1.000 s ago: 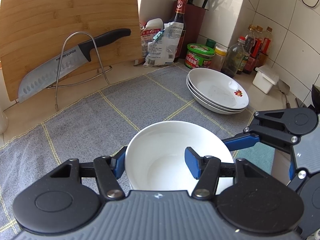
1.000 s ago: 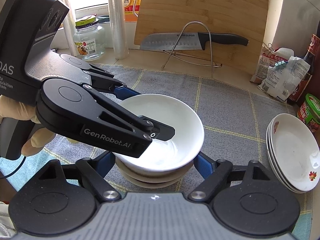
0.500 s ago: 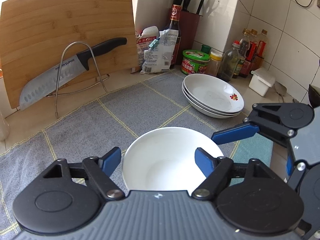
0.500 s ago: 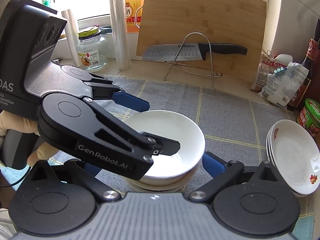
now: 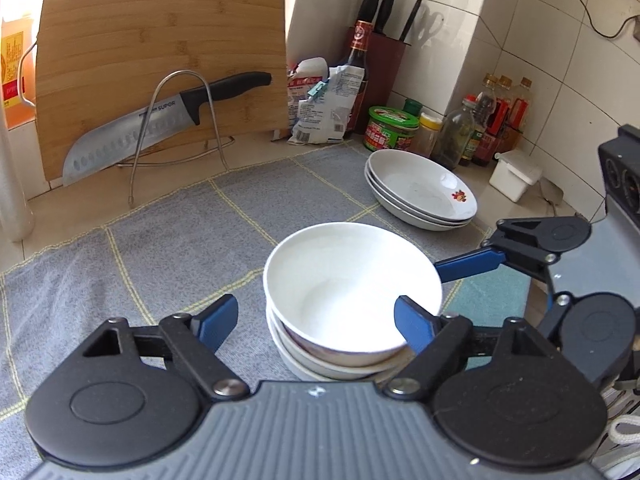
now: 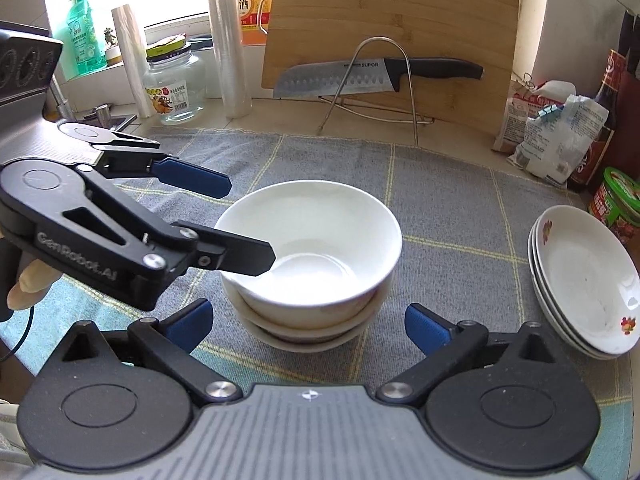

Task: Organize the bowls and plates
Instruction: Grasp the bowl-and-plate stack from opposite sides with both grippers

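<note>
Kitchen worktop, mid-tidy: a stack of white ceramic bowls (image 6: 310, 256) sits near the front edge of a grey cloth mat w/ yellow grid lines (image 6: 440, 208), nested one in another, top bowl upright. The left gripper (image 5: 316, 316), black w/ blue finger pads, comes in from the mat's left side; its jaws are opening, one finger outside the stack, the other over the top bowl's rim w/ its tip inside, and whether a pad touches the bowl can't be told. In the right wrist view one of its fingers (image 6: 236, 254) reaches over the rim into the bowl. The right gripper (image 6: 308, 322) hangs at the front edge, fingers spread wide either side of the stack, clear of the bowls.

Toward the mat's right edge, well apart from the bowls, a stack of shallow white plates w/ a small red flower print (image 5: 422, 190) rests flat.

At the back edge of the worktop a bamboo cutting board (image 5: 160, 60) leans upright vs. the wall; a black-handled steel knife (image 5: 160, 124) lies across a wire stand (image 5: 176, 136) in front of it. Back right corner: sauce bottles & jars (image 5: 472, 128).
</note>
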A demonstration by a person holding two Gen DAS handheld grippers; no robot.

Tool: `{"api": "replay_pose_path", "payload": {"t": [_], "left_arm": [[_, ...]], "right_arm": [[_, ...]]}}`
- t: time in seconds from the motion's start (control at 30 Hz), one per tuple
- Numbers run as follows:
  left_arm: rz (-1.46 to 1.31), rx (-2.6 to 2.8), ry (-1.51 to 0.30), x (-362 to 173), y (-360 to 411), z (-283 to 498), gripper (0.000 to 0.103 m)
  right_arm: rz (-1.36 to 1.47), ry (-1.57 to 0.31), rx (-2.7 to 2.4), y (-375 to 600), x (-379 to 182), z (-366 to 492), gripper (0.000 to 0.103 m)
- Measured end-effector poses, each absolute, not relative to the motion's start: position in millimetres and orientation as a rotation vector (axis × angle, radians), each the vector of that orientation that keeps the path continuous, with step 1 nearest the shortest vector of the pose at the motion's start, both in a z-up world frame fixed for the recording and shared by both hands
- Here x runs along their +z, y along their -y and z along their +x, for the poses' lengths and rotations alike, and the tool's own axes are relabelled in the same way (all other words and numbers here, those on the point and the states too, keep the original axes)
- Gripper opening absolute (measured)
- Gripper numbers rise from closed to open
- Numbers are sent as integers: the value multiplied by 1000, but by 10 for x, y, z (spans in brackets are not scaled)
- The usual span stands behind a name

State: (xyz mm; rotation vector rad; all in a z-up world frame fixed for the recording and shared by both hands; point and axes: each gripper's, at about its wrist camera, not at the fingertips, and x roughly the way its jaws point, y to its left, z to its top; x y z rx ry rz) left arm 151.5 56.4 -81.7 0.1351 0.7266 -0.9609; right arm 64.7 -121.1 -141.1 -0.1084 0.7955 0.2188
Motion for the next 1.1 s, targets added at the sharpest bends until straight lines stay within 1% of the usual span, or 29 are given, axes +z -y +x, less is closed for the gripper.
{"api": "replay_pose_path", "payload": {"t": [0.3,0.37,0.43,0.6,0.83,1.0,1.1], "left_arm": [[178,-980,-689,-803,-579,1413,85],[177,-994,-673,-770,-628,1400,87],[167,-1015,-665,-751,-692,1391,94],[201,-1066,-649,-829,-807,1328,98],[259,-992,-716,-1161,-735,1327,98],[269,-885,-759,-1315,-525,1281,98],[271,-833,-783,-1369,-374,1215,98]], "right_arm": [[-97,-824,189,1202,-1495,625,103],[-93,-831,175,1212,-1519,631,103],[-89,-838,163,1223,-1545,642,103],[-109,-873,124,1251,-1645,680,103],[-227,-897,233,1378,-1767,836,103],[-331,-930,387,1554,-1917,1077,103],[-411,-916,502,1654,-1953,1149,103]]}}
